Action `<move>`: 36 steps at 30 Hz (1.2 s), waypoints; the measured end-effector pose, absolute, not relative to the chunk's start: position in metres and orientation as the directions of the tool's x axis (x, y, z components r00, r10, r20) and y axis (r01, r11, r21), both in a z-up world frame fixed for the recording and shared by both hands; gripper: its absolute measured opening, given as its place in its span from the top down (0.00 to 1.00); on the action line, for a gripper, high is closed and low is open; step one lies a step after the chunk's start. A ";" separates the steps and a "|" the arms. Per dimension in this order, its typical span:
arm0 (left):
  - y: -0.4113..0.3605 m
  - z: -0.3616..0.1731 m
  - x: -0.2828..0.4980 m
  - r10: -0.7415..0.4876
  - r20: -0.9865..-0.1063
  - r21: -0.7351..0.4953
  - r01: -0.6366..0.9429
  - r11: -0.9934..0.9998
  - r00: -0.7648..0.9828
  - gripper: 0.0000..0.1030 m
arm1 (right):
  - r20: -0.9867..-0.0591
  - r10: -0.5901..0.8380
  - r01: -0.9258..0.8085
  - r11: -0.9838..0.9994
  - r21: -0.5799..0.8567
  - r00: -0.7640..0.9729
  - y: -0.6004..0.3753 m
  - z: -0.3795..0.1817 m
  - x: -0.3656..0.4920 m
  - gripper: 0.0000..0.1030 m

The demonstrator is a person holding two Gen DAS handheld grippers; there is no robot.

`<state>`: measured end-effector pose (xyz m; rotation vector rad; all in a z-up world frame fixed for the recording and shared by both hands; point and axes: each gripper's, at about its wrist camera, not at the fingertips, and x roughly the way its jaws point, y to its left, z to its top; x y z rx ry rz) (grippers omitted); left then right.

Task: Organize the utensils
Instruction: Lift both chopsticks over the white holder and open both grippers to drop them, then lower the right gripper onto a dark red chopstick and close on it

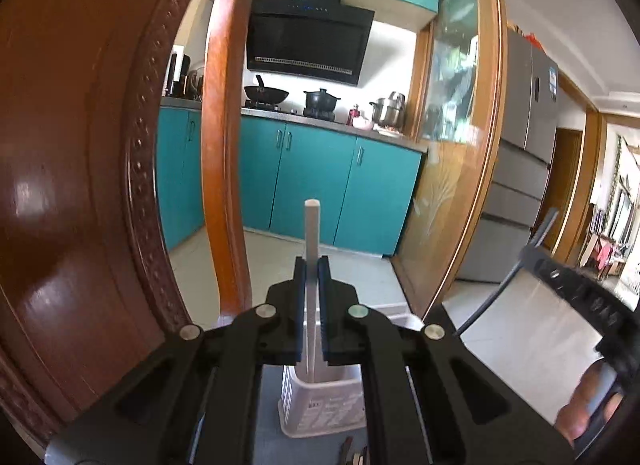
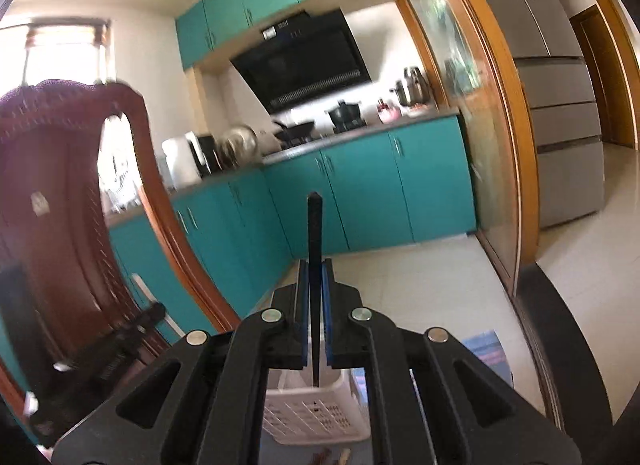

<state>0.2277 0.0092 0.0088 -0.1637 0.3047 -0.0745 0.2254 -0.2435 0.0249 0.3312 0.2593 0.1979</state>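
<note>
My left gripper point(image 1: 312, 265) is shut on a white chopstick point(image 1: 311, 241) held upright, its lower end inside a white slotted utensil basket point(image 1: 324, 405) below the jaws. My right gripper point(image 2: 315, 267) is shut on a black chopstick point(image 2: 315, 233), also upright, its lower tip just above or inside the same white basket point(image 2: 316, 413). The right gripper and its black chopstick point(image 1: 516, 265) show at the right of the left wrist view. More utensil ends point(image 1: 354, 453) lie on the surface in front of the basket.
A carved wooden chair back point(image 1: 92, 169) stands close on the left. Beyond are teal kitchen cabinets point(image 1: 320, 181), a stove with pots, a glass sliding door point(image 1: 452, 145) and a grey fridge point(image 1: 528, 137). The dark table edge point(image 2: 560, 345) curves on the right.
</note>
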 end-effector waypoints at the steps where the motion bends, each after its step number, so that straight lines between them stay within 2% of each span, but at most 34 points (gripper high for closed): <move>1: 0.006 0.009 0.230 -0.095 -0.295 -0.164 0.047 0.985 0.951 0.93 | -0.230 0.227 -0.144 0.933 0.329 0.947 -0.241 0.021 0.226 0.94; 8: 0.000 0.000 0.222 -0.082 -0.315 -0.119 0.047 0.992 0.945 0.93 | -0.286 0.205 -0.133 0.959 0.251 0.936 -0.226 0.002 0.219 0.91; 12: -0.001 -0.002 0.224 -0.080 -0.330 -0.117 0.043 0.992 0.941 0.93 | -0.310 0.218 -0.140 0.957 0.255 0.925 -0.228 -0.010 0.212 0.63; 15: -0.003 -0.004 0.223 -0.079 -0.330 -0.101 0.049 0.994 0.941 0.92 | -0.306 0.213 -0.142 0.961 0.239 0.928 -0.233 -0.015 0.200 0.57; 17: -0.006 -0.002 0.220 -0.063 -0.315 -0.072 0.042 0.997 0.947 0.87 | -0.303 0.206 -0.138 0.963 0.232 0.930 -0.238 -0.023 0.190 0.55; 18: -0.008 -0.002 0.217 -0.052 -0.304 -0.055 0.037 0.998 0.951 0.80 | -0.308 0.209 -0.138 0.962 0.237 0.928 -0.241 -0.027 0.186 0.54; 19: -0.009 -0.002 0.214 -0.045 -0.296 -0.044 0.034 0.998 0.954 0.67 | -0.317 0.224 -0.144 0.956 0.255 0.922 -0.246 -0.033 0.182 0.54; 20: -0.011 -0.004 0.210 -0.039 -0.289 -0.033 0.031 0.999 0.957 0.61 | -0.331 0.240 -0.151 0.950 0.273 0.912 -0.249 -0.038 0.181 0.54; 21: -0.013 -0.006 0.205 -0.033 -0.277 -0.012 0.031 0.999 0.960 0.56 | -0.360 0.269 -0.163 0.941 0.297 0.893 -0.251 -0.046 0.181 0.54; 23: -0.019 -0.013 0.198 -0.017 -0.270 0.044 0.030 0.999 0.963 0.55 | -0.426 0.289 -0.171 0.940 0.295 0.857 -0.247 -0.059 0.184 0.54; 26: -0.028 -0.031 0.187 0.044 -0.258 0.150 -0.005 0.989 0.965 0.55 | -0.623 0.274 -0.163 0.959 0.230 0.733 -0.225 -0.096 0.202 0.54; 28: -0.028 -0.038 0.186 0.035 -0.280 0.155 0.009 0.988 0.959 0.55 | -0.732 0.291 -0.151 0.956 0.253 0.616 -0.212 -0.127 0.217 0.54; 30: -0.026 -0.042 0.187 0.024 -0.306 0.143 0.021 0.990 0.952 0.54 | -0.778 0.311 -0.156 0.950 0.270 0.545 -0.203 -0.145 0.223 0.54; 36: -0.018 -0.046 0.187 0.020 -0.340 0.118 0.022 0.993 0.940 0.54 | -0.847 0.210 -0.175 0.974 0.141 0.488 -0.167 -0.172 0.230 0.54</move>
